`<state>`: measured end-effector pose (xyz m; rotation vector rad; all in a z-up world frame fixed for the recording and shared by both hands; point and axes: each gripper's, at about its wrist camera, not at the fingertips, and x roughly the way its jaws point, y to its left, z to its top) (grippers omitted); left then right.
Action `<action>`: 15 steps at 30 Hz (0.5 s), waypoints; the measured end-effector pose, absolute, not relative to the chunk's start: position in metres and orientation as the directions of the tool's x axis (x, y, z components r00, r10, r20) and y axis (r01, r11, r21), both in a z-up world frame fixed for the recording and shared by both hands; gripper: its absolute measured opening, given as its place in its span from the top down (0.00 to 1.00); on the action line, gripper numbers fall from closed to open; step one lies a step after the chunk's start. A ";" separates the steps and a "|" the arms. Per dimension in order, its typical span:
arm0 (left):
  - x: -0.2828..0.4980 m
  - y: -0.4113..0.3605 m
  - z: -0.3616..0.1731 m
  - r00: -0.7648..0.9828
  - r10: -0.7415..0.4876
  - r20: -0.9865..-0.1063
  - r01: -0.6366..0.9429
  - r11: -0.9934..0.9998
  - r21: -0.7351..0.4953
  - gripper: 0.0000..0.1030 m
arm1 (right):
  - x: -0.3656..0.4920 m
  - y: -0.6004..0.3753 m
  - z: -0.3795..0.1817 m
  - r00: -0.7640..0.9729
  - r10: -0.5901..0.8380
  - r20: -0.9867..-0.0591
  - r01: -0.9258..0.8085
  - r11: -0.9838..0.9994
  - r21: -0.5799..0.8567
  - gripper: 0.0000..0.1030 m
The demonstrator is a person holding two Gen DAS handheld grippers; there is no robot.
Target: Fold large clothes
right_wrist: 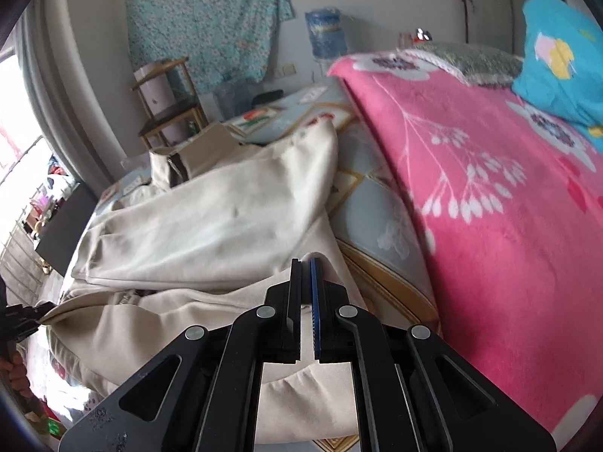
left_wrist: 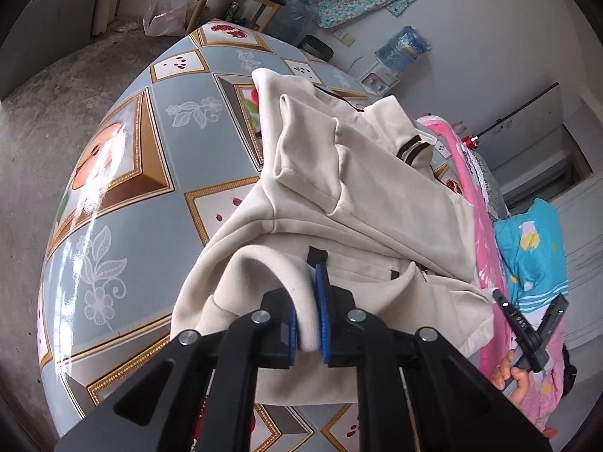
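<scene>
Cream jacket (left_wrist: 361,188) lies on the table (left_wrist: 124,173), bulk ahead of both tools. Left gripper (left_wrist: 307,324) pinches a hem fold; right gripper (right_wrist: 306,301) near-closed over the hem, grip uncertain. Garment's length runs away forward; fold goes that way.

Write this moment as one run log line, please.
task: fold clothes | left gripper: shut on cream jacket edge | right gripper: shut on jacket edge | jacket: partly folded on table
</scene>
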<state>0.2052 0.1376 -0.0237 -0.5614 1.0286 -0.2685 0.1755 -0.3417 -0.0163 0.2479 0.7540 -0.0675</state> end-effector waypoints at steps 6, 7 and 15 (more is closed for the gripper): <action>0.193 0.164 0.000 0.602 -0.381 -0.702 -0.088 0.841 -0.533 0.72 | 0.163 -0.363 -0.015 0.725 0.031 -0.688 0.221 0.936 0.275 0.65; 0.190 0.170 0.004 0.614 -0.375 -0.695 -0.095 0.838 -0.537 0.72 | 0.158 -0.362 -0.012 0.727 0.027 -0.686 0.221 0.937 0.272 0.63; 0.146 0.179 0.004 0.603 -0.387 -0.698 -0.097 0.832 -0.546 0.66 | 0.114 -0.360 0.000 0.728 0.022 -0.685 0.228 0.935 0.272 0.40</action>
